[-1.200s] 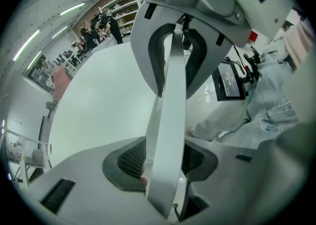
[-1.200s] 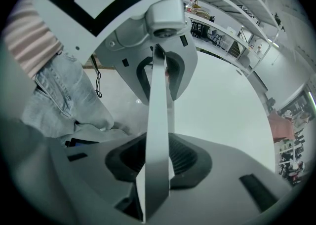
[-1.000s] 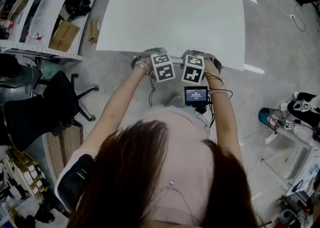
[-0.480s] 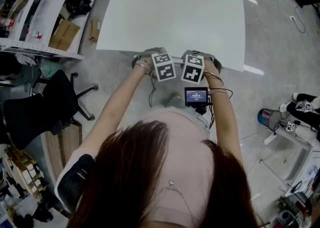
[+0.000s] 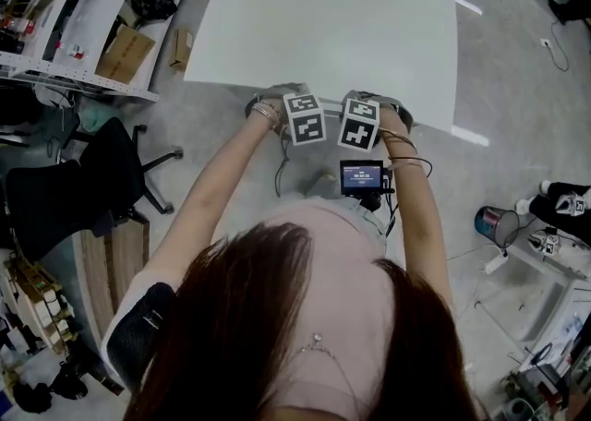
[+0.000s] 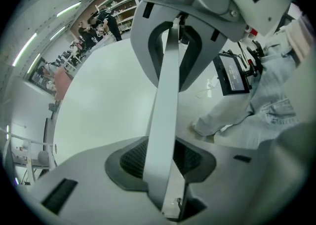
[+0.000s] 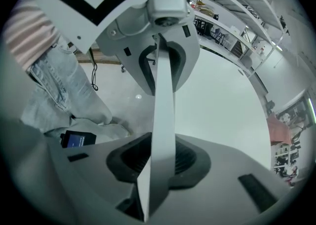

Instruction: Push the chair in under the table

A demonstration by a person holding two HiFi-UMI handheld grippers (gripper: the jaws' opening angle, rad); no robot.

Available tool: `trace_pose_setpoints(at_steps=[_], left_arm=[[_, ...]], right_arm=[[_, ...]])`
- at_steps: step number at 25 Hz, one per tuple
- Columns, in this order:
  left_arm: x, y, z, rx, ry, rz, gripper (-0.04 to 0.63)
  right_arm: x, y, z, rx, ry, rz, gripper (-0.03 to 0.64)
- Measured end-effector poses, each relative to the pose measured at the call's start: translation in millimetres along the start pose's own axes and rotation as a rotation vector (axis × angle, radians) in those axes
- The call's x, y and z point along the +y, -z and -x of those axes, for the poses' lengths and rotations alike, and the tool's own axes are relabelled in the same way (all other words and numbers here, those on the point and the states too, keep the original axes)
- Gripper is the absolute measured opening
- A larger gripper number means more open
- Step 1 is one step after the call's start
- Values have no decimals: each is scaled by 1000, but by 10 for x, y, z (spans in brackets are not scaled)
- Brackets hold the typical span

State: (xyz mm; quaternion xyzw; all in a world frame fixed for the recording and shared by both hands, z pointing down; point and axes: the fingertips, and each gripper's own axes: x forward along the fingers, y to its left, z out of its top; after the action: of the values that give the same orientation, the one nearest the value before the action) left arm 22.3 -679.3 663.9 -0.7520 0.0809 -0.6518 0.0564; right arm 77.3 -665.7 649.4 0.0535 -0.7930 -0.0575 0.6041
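The chair shows only as the grey top of its backrest [image 5: 261, 102], hard against the near edge of the white table [image 5: 323, 22]; its seat is hidden. Both grippers point down over that top edge, side by side. In the left gripper view the edge is a thin pale rail [image 6: 165, 110] running between the jaws of my left gripper [image 6: 164, 166], which are closing, with dark pad visible on each side of it. My right gripper [image 7: 158, 162] straddles the same rail [image 7: 163, 105], its jaws also closing. From above I see only their marker cubes, left gripper [image 5: 303, 117] and right gripper [image 5: 359, 124].
A black office chair [image 5: 83, 193] stands on the floor at the left, beside shelves [image 5: 83, 13] and a cardboard box [image 5: 125, 52]. A small lit screen [image 5: 361, 175] hangs at the person's waist. A blue bin [image 5: 494, 223] and cables lie at the right.
The head camera has tipped slightly, so the table sits a little lower in the picture. Both grippers stay at the chair back by the table's near edge.
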Motion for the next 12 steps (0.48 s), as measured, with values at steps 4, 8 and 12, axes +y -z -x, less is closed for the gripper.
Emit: trace_pose_setpoints(at_steps=[4, 8, 12], left_arm=[[22, 25, 109, -9, -36, -2, 146], [29, 55, 177, -30, -83, -6, 150], [51, 83, 273, -35, -125, 11, 156]], right_arm=[[-1, 9, 10, 18, 40, 28, 110], [7, 41, 80, 27, 77, 33, 110], [-5, 45, 209, 19, 133, 27, 110]])
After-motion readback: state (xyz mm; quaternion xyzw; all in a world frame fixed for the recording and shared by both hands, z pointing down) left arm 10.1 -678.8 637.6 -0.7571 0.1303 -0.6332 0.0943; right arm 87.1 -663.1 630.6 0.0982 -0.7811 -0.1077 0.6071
